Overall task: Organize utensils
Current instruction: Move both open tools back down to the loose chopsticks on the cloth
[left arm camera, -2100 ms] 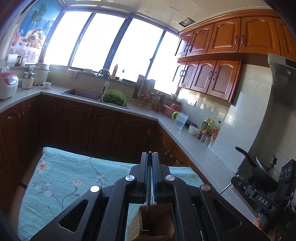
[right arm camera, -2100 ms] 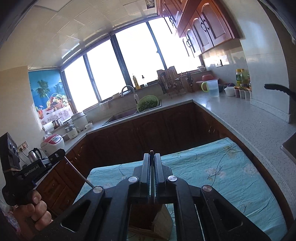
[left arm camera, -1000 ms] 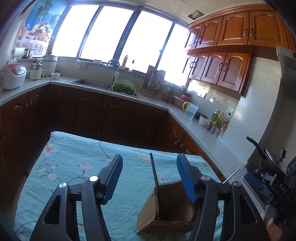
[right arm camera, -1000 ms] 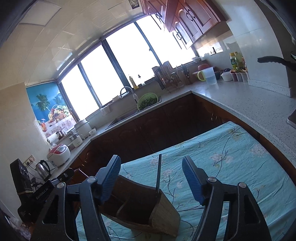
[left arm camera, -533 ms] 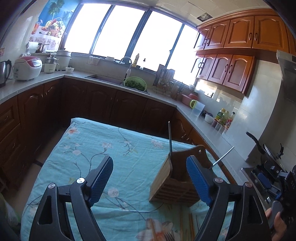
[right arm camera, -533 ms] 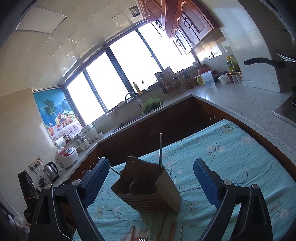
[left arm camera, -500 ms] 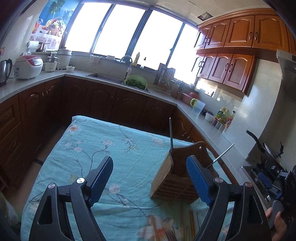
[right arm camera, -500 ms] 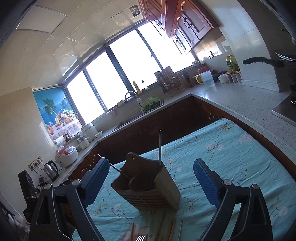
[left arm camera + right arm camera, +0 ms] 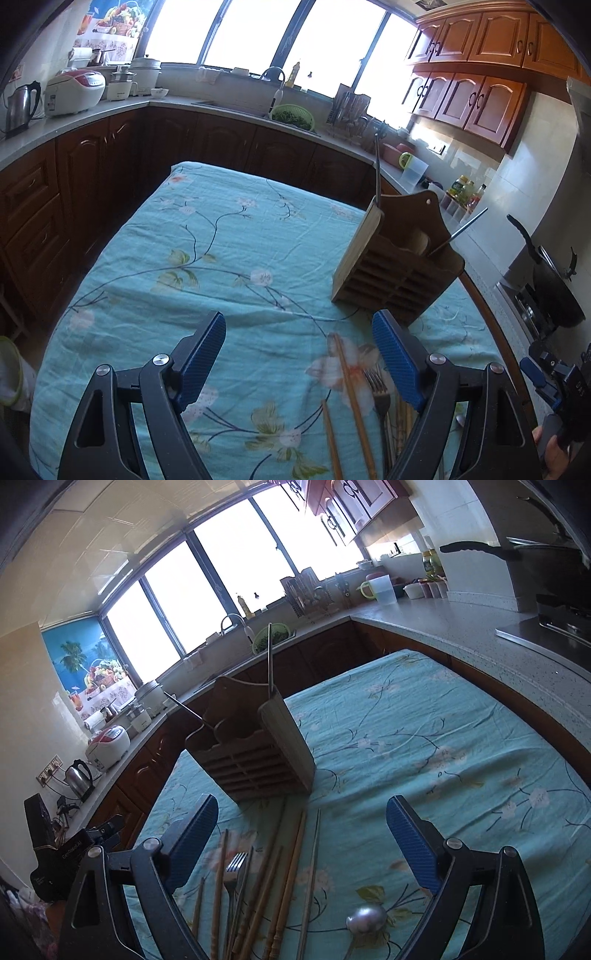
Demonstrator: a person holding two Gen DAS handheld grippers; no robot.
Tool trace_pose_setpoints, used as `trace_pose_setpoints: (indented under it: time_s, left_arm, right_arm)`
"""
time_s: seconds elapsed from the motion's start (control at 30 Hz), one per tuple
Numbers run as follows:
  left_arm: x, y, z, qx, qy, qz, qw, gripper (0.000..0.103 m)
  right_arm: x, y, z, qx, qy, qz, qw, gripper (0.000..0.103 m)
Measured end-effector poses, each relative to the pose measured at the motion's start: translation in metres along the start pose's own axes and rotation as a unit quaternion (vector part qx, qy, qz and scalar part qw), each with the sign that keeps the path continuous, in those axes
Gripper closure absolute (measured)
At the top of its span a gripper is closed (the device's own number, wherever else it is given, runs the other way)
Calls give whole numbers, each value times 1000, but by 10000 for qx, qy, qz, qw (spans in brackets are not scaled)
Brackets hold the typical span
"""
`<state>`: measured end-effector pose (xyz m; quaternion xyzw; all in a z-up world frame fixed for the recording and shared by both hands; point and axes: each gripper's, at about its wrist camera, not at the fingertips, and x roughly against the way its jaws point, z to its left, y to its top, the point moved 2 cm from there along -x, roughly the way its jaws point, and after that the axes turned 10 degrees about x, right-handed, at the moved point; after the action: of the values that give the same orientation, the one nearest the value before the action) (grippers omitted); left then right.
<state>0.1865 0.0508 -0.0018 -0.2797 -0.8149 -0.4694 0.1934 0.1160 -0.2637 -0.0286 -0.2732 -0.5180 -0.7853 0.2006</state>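
Wooden slatted caddy (image 9: 255, 753) stands beyond loose chopsticks (image 9: 284, 882), fork (image 9: 233, 867), spoon (image 9: 365, 919); left gripper (image 9: 299, 365) and right gripper (image 9: 301, 845) gape, empty.

I see a table under a teal floral tablecloth (image 9: 424, 738). On it stands a wooden utensil holder (image 9: 255, 757); near it lie wooden chopsticks (image 9: 284, 878), a fork (image 9: 232, 867) and a metal spoon (image 9: 365, 919).

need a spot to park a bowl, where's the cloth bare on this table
The teal floral tablecloth is bare across its whole stretch left of the slatted wooden utensil holder, out to the dark cabinets. It is bare too right of the holder, toward the grey counter. Crowded: the near strip before the holder, with wooden chopsticks, steel fork and spoon.
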Motion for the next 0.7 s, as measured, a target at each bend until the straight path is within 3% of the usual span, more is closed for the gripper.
trace_pose_setpoints:
  time_s: [0.37, 0.53, 0.7]
  left_arm:
    - [-21, -9, -16, -162, 105, 562, 9982, 22]
    - [-35, -8, -21, -258, 165, 771, 9966, 23]
    - [-55, -8, -26, -303, 225, 1017, 9941, 24]
  right_arm:
    - [-24, -24, 5, 311, -164, 503, 9981, 11]
    - [-41, -24, 8, 434, -203, 720, 9963, 26]
    - [-63, -24, 12, 577, -264, 1037, 9926, 50]
